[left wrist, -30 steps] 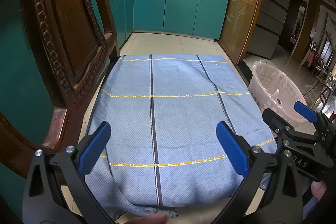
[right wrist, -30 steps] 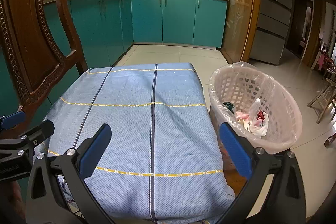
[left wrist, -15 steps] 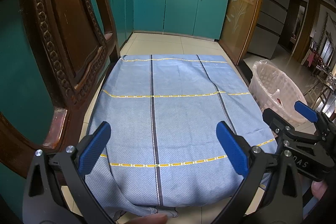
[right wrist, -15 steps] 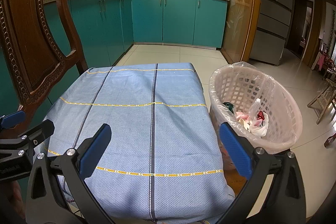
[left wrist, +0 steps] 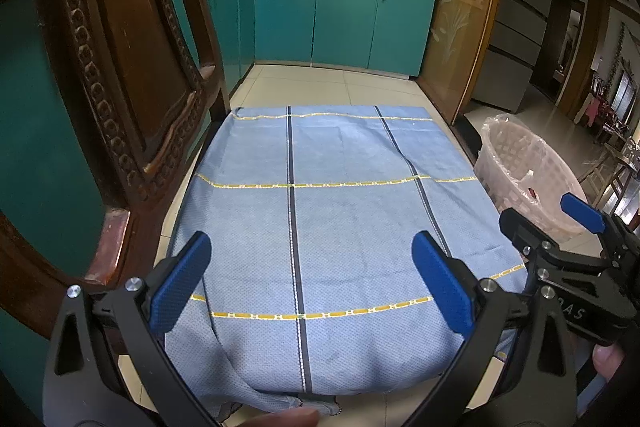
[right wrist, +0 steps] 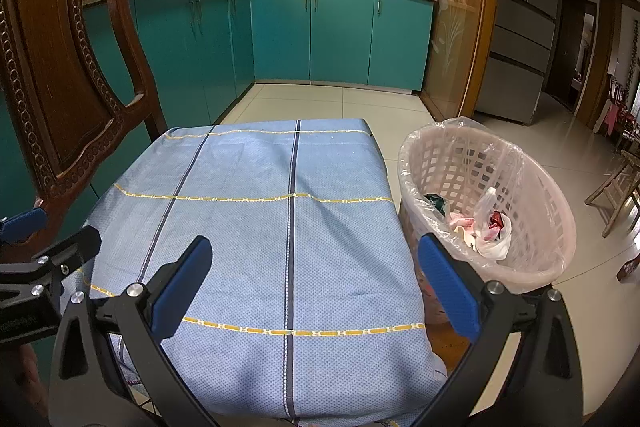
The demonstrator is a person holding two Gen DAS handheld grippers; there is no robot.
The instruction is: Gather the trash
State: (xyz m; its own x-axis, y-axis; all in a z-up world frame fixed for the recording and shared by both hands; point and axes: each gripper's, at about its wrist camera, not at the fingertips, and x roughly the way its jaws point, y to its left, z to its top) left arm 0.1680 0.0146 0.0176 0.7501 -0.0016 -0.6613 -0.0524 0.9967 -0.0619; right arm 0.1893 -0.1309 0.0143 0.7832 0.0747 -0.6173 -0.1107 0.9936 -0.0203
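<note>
A pink lattice waste basket (right wrist: 532, 187) lined with a clear bag stands on the floor to the right of a surface covered by a blue cloth (right wrist: 280, 227). Inside it lie crumpled wrappers and a white bag (right wrist: 490, 231). The basket also shows in the left wrist view (left wrist: 516, 163). My left gripper (left wrist: 312, 279) is open and empty above the near part of the cloth (left wrist: 320, 207). My right gripper (right wrist: 316, 277) is open and empty above the cloth's near right part, beside the basket. No trash lies on the cloth.
A carved wooden chair back (left wrist: 120, 67) stands close on the left, also in the right wrist view (right wrist: 60, 87). Teal kitchen cabinets (right wrist: 320, 39) line the far wall beyond a tiled floor (right wrist: 332, 103). A wooden stool (right wrist: 616, 191) stands at the far right.
</note>
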